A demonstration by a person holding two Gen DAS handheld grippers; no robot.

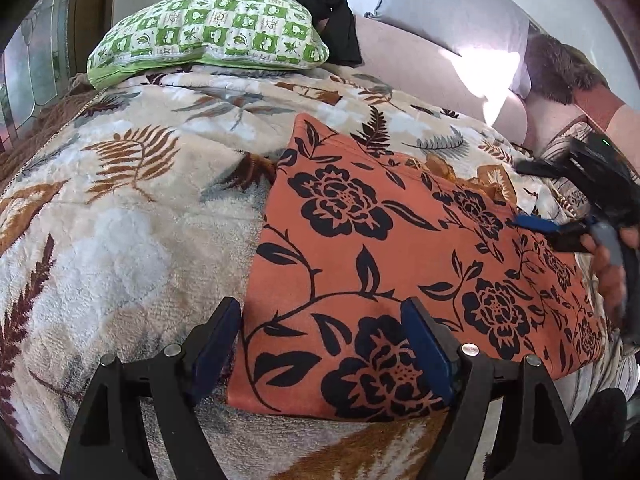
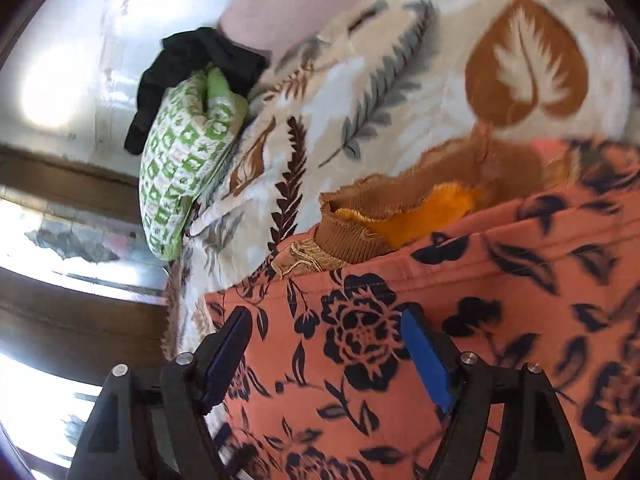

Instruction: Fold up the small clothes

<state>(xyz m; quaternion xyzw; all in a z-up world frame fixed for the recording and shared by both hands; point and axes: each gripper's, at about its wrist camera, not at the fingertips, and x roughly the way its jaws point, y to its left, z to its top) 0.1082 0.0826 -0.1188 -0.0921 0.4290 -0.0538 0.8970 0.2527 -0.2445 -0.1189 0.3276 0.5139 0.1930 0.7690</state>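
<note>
Left gripper nearest in the left wrist view: jaws wide apart, nothing pinched, blue pads hanging over the near left corner of the orange cloth, left finger over the blanket just off the cloth's edge, right finger over the print. Can't tell if the tips touch the fabric. Orange cloth with black flower print lies flat on the blanket, right of centre in that view, running from the near edge back toward the far right. Right gripper shows at the cloth's far right edge, blurred, a hand wrapped round its handle. In the right wrist view the right gripper is likewise released, jaws spread, nothing between them, over the cloth near its left edge; contact not clear. A fold line or seam crosses the cloth beyond the fingers. Just past it, a brown knit garment with orange lining sits on the blanket, partly tucked under the cloth's far edge. Further back: green-and-white checked pillow on the blanket, black garment bunched behind it. Pink-grey sheet and a pale pillow at the far end, with a fuzzy brown item far right.
</note>
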